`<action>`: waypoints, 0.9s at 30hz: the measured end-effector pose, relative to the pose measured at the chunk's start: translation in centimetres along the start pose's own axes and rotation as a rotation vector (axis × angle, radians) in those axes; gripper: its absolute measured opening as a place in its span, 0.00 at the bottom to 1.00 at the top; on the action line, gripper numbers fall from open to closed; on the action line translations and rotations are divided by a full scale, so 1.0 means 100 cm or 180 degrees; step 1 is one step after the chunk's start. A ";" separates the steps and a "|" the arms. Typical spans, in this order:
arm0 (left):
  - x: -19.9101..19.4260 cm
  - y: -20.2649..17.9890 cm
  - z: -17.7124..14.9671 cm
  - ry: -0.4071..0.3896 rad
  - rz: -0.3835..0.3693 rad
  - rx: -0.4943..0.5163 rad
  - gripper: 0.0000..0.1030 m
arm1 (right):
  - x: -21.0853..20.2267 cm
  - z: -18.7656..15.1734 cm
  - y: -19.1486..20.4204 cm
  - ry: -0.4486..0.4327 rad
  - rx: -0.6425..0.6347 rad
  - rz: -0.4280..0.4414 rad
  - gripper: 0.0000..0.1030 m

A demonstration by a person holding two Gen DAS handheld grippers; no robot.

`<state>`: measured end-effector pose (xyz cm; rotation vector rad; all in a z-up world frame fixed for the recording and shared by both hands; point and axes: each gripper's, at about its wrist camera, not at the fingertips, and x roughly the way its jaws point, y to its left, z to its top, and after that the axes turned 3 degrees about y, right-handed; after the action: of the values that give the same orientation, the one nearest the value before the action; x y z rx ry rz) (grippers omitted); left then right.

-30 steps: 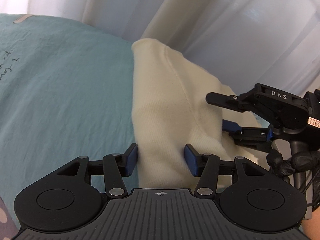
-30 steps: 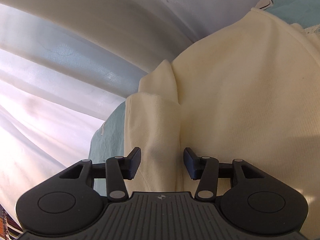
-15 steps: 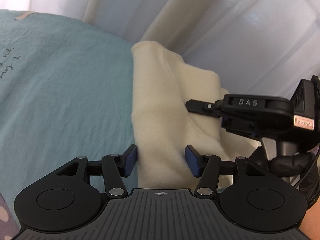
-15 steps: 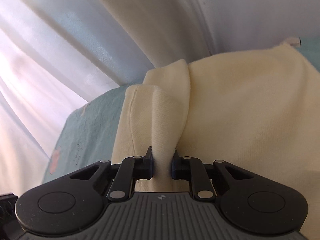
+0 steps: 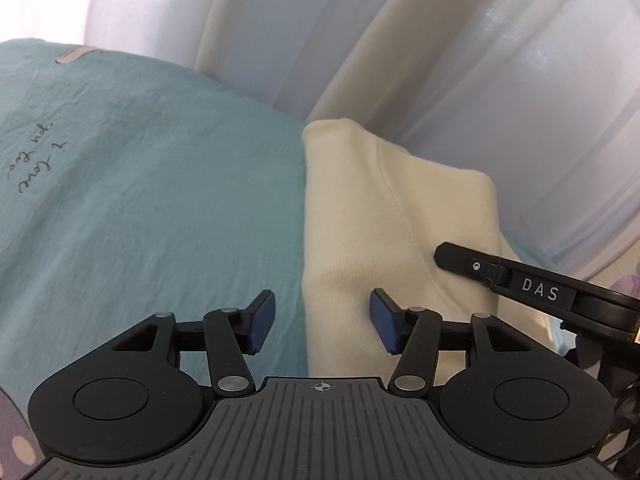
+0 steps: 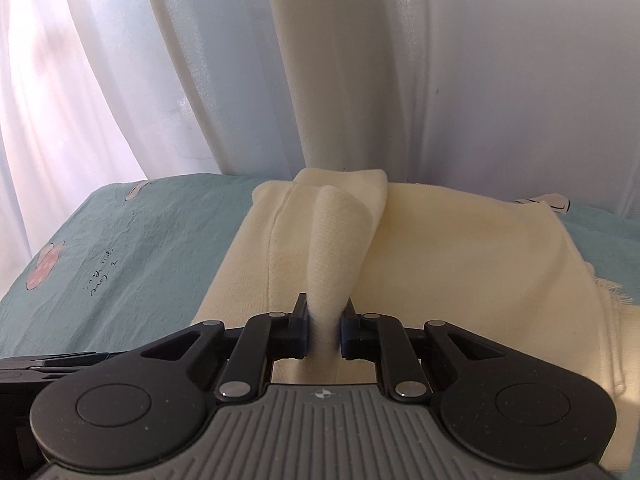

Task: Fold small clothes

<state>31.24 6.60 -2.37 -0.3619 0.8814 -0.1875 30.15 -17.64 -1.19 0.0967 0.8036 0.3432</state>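
A cream knit garment (image 5: 360,216) lies on a teal bed sheet (image 5: 152,184). My left gripper (image 5: 322,322) is open, its jaws standing on either side of the garment's left edge, with cloth between them but not clamped. My right gripper (image 6: 324,326) is shut on a pinched fold of the cream garment (image 6: 460,264) and holds that fold raised above the rest of the cloth. The right gripper's black body also shows at the right of the left wrist view (image 5: 536,288).
White curtains (image 6: 360,60) hang close behind the bed. The sheet (image 6: 132,240) carries handwriting print and a pink cartoon patch (image 6: 44,270). A dotted purple cloth (image 5: 16,436) shows at the lower left corner of the left wrist view.
My right gripper closed on a fold of the cream garment and lifted it, tilting from a downward view to level. The left gripper stayed open and nearly still.
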 end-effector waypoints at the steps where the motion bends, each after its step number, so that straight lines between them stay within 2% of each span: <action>1: -0.003 -0.003 -0.001 -0.0025 0.0000 0.0041 0.56 | -0.005 -0.001 -0.002 -0.0040 -0.0021 -0.0038 0.13; 6: -0.006 -0.020 -0.006 -0.0035 -0.0108 0.0244 0.57 | -0.018 -0.009 -0.029 -0.0133 0.0111 -0.0270 0.13; 10: 0.007 -0.026 -0.012 0.0117 -0.0206 0.0217 0.57 | -0.011 -0.017 -0.055 -0.0004 0.0286 -0.0457 0.12; 14: 0.016 -0.029 -0.018 0.0164 -0.0190 0.0299 0.58 | -0.016 -0.023 -0.081 0.0006 0.0765 0.0007 0.20; 15: 0.017 -0.028 -0.019 0.0182 -0.0199 0.0288 0.59 | -0.018 -0.024 -0.087 0.0008 0.0907 0.0160 0.26; 16: 0.018 -0.028 -0.019 0.0201 -0.0210 0.0270 0.60 | -0.017 -0.026 -0.092 0.0018 0.1060 0.0323 0.37; 18: 0.021 -0.024 -0.018 0.0250 -0.0246 0.0206 0.60 | -0.015 -0.031 -0.098 0.0034 0.1232 0.0510 0.41; 27: 0.007 -0.023 -0.027 0.0291 -0.0259 0.0247 0.60 | -0.042 -0.071 -0.076 0.0033 0.1251 0.0542 0.40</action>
<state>29.54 3.60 -3.52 -0.3191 0.9473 -0.3145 24.30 -26.54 -4.86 0.5339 0.8677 0.3425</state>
